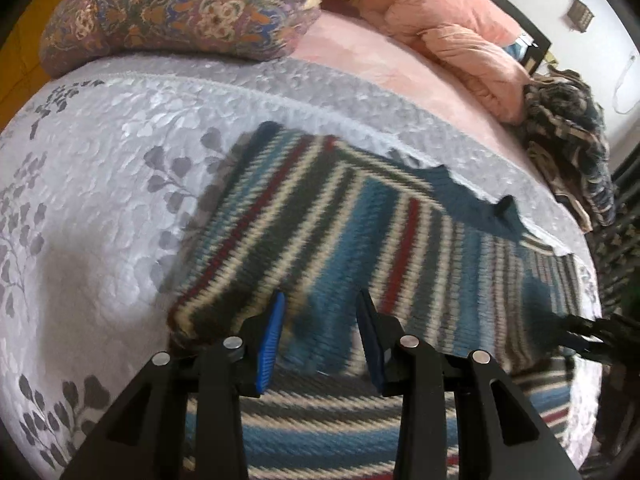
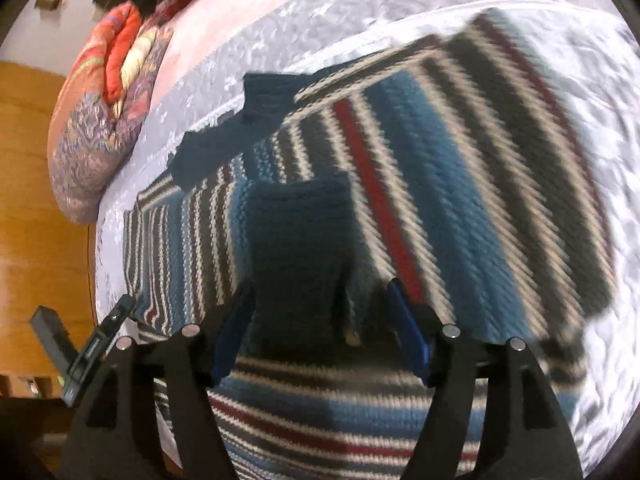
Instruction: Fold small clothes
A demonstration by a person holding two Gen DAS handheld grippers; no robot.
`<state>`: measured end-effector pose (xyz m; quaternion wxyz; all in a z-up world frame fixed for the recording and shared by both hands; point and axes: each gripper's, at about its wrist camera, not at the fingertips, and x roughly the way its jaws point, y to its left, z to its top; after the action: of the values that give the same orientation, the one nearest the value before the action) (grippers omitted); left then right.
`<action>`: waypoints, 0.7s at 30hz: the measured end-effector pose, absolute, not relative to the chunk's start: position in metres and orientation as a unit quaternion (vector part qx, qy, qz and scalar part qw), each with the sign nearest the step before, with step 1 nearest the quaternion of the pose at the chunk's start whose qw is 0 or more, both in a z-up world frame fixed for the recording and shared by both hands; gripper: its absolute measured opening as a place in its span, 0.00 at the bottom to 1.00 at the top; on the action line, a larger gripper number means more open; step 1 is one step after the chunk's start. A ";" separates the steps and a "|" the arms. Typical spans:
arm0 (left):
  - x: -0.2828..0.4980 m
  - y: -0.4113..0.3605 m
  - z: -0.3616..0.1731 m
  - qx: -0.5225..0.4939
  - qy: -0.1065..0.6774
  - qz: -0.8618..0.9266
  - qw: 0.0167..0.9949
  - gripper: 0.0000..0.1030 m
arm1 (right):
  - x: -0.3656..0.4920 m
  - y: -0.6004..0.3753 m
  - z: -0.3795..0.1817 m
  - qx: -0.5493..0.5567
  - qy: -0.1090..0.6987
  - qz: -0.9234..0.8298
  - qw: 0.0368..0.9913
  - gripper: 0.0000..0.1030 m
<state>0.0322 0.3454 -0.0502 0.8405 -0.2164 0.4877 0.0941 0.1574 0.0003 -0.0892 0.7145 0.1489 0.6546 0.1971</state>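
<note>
A knitted sweater (image 1: pixel 360 232) with blue, cream, dark grey and red stripes lies flat on the lilac leaf-patterned bedspread (image 1: pixel 100 184), its teal collar (image 1: pixel 472 200) toward the far side. My left gripper (image 1: pixel 322 300) hovers open over the sweater's near edge; blue knit shows in the gap, and neither pad touches it. In the right wrist view the sweater (image 2: pixel 440 168) fills the frame. My right gripper (image 2: pixel 320 292) is wide open, with a dark teal cuff (image 2: pixel 296 248) lying on the body between its fingers. Both views are blurred by motion.
A paisley pillow (image 1: pixel 180 12) and a pink quilt (image 1: pixel 460 32) lie at the head of the bed. A heap of dark patterned clothes (image 1: pixel 568 140) sits at the right edge. Wooden floor (image 2: pixel 32 200) lies beyond the bed's left side.
</note>
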 end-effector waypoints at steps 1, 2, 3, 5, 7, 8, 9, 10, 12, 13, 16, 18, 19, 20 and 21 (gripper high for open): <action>0.033 0.339 -0.048 -0.215 0.488 0.088 0.841 0.36 | 0.160 0.004 -0.092 0.136 0.661 0.192 0.713 0.57; 0.033 0.334 -0.046 -0.212 0.489 0.085 0.842 0.36 | 0.161 0.010 -0.092 0.121 0.660 0.192 0.716 0.46; 0.035 0.329 -0.045 -0.206 0.491 0.084 0.842 0.36 | 0.162 0.016 -0.090 0.105 0.659 0.192 0.719 0.33; 0.037 0.318 -0.040 -0.188 0.492 0.082 0.846 0.37 | 0.161 0.025 -0.084 0.079 0.654 0.197 0.727 0.12; 0.039 0.307 -0.035 -0.169 0.489 0.077 0.852 0.38 | 0.161 0.024 -0.078 0.078 0.647 0.207 0.730 0.07; 0.039 0.304 -0.033 -0.161 0.488 0.076 0.854 0.38 | 0.161 0.023 -0.071 0.079 0.639 0.209 0.736 0.06; 0.040 0.300 -0.031 -0.154 0.487 0.075 0.856 0.39 | 0.162 0.020 -0.063 0.081 0.630 0.213 0.743 0.06; 0.039 0.297 -0.029 -0.147 0.485 0.074 0.859 0.39 | 0.161 0.017 -0.054 0.082 0.618 0.216 0.752 0.06; 0.039 0.293 -0.025 -0.134 0.480 0.072 0.864 0.40 | 0.161 0.010 -0.042 0.082 0.596 0.216 0.769 0.06; 0.038 0.292 -0.024 -0.128 0.478 0.072 0.866 0.40 | 0.162 0.008 -0.040 0.075 0.590 0.211 0.776 0.06; 0.039 0.287 -0.022 -0.111 0.475 0.073 0.870 0.40 | 0.164 0.008 -0.057 0.069 0.601 0.198 0.771 0.06; 0.040 0.286 -0.022 -0.112 0.475 0.070 0.870 0.40 | 0.166 0.009 -0.078 0.053 0.617 0.186 0.763 0.09; 0.039 0.285 -0.023 -0.113 0.476 0.070 0.869 0.41 | 0.166 0.008 -0.085 0.048 0.622 0.182 0.760 0.10; 0.039 0.285 -0.023 -0.112 0.476 0.070 0.869 0.41 | 0.166 0.008 -0.090 0.050 0.624 0.181 0.758 0.12; 0.038 0.285 -0.023 -0.112 0.476 0.069 0.869 0.41 | 0.165 0.008 -0.088 0.052 0.623 0.180 0.759 0.13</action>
<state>0.0378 0.2853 -0.0228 0.8694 -0.1121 0.4762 0.0693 0.1655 0.0078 -0.0885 0.7595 0.0520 0.6229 0.1804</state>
